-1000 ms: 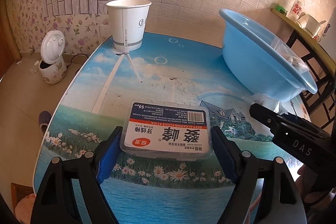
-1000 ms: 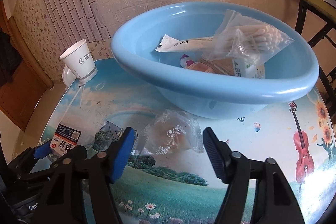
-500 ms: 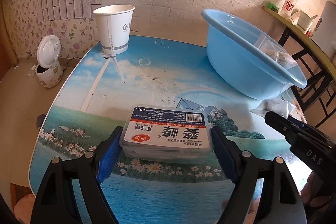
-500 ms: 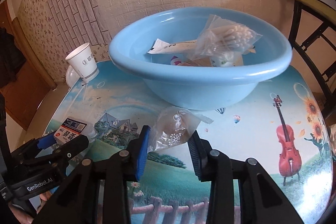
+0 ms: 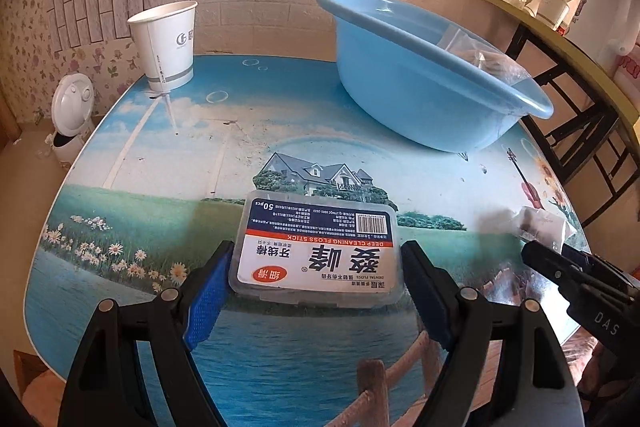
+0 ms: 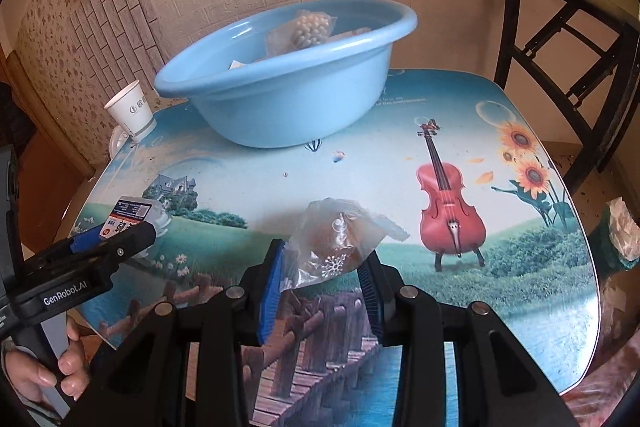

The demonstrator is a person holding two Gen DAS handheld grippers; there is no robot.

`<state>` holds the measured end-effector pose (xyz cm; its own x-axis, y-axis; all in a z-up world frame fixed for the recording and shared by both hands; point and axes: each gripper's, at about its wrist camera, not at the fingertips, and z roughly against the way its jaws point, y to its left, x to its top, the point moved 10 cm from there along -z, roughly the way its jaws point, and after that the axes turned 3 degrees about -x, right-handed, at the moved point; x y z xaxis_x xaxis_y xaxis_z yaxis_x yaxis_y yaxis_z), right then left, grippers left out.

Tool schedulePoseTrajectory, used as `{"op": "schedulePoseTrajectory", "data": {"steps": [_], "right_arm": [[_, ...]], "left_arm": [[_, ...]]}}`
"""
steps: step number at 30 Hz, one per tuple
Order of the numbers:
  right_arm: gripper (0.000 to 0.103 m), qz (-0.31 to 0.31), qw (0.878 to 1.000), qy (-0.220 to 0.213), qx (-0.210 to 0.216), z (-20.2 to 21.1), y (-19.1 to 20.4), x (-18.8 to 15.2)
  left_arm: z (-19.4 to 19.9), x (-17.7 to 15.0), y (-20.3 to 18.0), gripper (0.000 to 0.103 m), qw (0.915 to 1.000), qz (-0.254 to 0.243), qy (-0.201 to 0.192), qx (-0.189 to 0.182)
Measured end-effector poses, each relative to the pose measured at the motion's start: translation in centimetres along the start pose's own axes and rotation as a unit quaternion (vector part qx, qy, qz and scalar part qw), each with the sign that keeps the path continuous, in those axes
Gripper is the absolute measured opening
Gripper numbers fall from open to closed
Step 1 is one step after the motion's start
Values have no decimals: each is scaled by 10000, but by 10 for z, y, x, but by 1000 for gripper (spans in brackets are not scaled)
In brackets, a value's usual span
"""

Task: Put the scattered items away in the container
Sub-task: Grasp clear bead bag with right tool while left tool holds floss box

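A clear floss-stick box (image 5: 316,259) with a red, white and navy label sits between the blue pads of my left gripper (image 5: 316,247), which is shut on its two short sides. My right gripper (image 6: 323,255) is shut on a crumpled clear plastic bag (image 6: 340,231) with something brown inside, held over the table's near part. The light blue basin (image 6: 280,95) stands at the back of the table, well ahead of both grippers, and holds a bag of cotton swabs (image 6: 310,27) and other packets. In the right wrist view the left gripper (image 6: 116,239) shows at the left with the box (image 6: 128,215).
A white paper cup (image 5: 166,43) stands at the table's far left corner. A small white bin (image 5: 72,115) is on the floor beyond the left edge. A dark folding frame (image 6: 560,47) and a shelf stand to the right. A hand (image 6: 44,375) grips the left handle.
The right jaws closed on the plastic bag, then drew it back from the basin toward the near edge. The left gripper carried the floss box back and rightward over the table.
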<state>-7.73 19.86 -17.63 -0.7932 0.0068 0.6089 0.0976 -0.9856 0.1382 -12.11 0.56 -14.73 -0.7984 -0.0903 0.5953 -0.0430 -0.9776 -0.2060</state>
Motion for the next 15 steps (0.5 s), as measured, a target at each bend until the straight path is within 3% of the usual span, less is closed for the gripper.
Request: {"op": "schedulePoseTrajectory", "data": {"steps": [5,9,15], "right_arm": [[44,148,9999,41,-20,-8,7,-9],[65,251,9994,-111,-187,-4,6,-10],[71,265,9991,-196,-248,-3,0,-10]], "left_arm": [[0,-3,-1,81,9999,-81,-54,72],[-1,-5,-3,82,9996,-181,-79,178],[-4,-7,-8,85,9988,-362,-130,307]]}}
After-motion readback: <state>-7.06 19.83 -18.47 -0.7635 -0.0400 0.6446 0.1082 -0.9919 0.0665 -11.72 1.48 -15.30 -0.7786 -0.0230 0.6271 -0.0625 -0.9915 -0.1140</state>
